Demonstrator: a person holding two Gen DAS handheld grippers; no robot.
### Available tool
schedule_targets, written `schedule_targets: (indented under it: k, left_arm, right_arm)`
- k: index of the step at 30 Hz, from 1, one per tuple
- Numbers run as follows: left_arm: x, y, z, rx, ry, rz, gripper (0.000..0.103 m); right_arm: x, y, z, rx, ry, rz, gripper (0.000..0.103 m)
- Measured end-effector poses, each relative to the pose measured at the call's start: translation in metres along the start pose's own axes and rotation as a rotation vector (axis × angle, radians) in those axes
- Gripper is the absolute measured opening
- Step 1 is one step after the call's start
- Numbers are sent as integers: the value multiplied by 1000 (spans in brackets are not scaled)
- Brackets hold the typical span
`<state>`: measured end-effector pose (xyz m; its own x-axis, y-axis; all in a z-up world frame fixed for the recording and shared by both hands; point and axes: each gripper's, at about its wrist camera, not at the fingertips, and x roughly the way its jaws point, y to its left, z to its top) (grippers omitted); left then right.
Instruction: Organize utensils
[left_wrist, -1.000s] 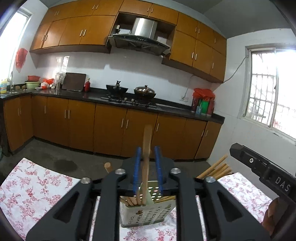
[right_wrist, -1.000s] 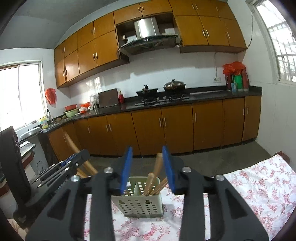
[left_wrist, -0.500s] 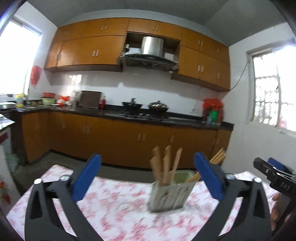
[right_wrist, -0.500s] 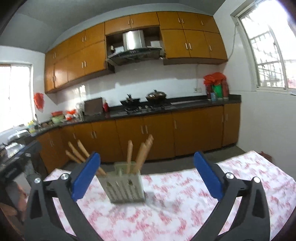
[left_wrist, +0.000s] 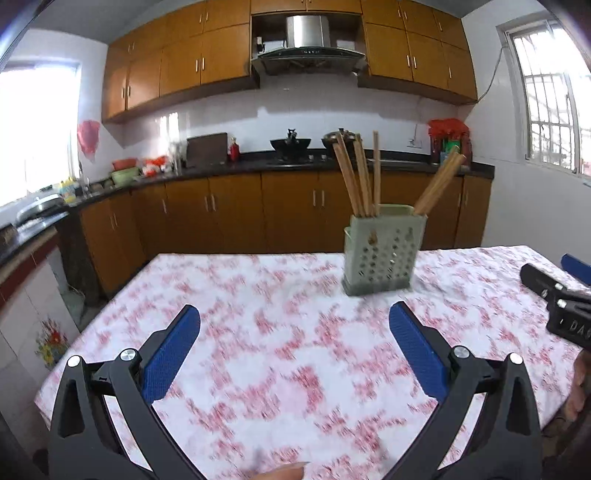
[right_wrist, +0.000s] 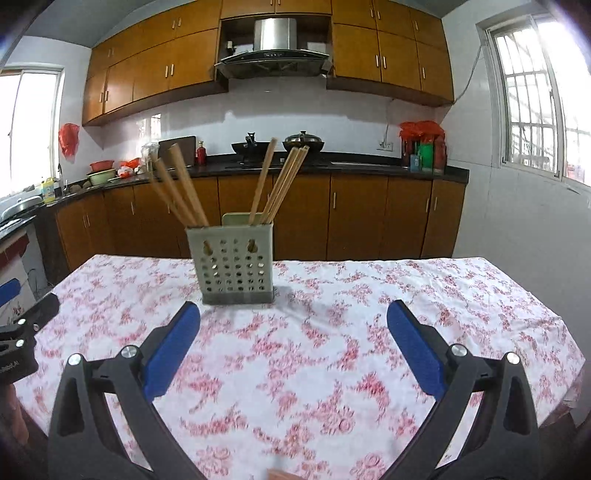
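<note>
Wooden chopsticks (right_wrist: 184, 192) in holder (right_wrist: 236, 269); floral tablecloth (right_wrist: 332, 354) otherwise bare.

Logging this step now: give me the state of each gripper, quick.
Left gripper: open, nothing between its fingers, having just opened.
Right gripper: open, holding nothing, having just opened; the utensil holder stands clear of it.

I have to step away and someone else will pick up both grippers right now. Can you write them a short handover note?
Left gripper: jaws have just opened wide, nothing between them.
Right gripper: the same, wide and holding nothing.
Utensil holder: upright on the floral tablecloth, ahead of both grippers, untouched.
Wooden utensils: standing in the holder, some leaning left, some right.
Done: every utensil in view is in the holder.
Left: no loose utensils visible on the cloth; check beyond the views before stopping.
</note>
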<state>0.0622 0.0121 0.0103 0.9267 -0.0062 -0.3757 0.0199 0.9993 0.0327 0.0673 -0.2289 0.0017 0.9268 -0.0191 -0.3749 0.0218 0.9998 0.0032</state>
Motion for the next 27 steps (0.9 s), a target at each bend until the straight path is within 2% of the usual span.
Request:
schedule_targets:
  k: [10,27]
  left_arm:
    - [-11,-7,-12,-22,-31,-4,101]
    - [-10,-4,-14,-48,-11,-27,101]
  right_arm:
    - [-10,-1,-20,14,7,21,99]
    - [-10,-7,-19,35,11,8,99]
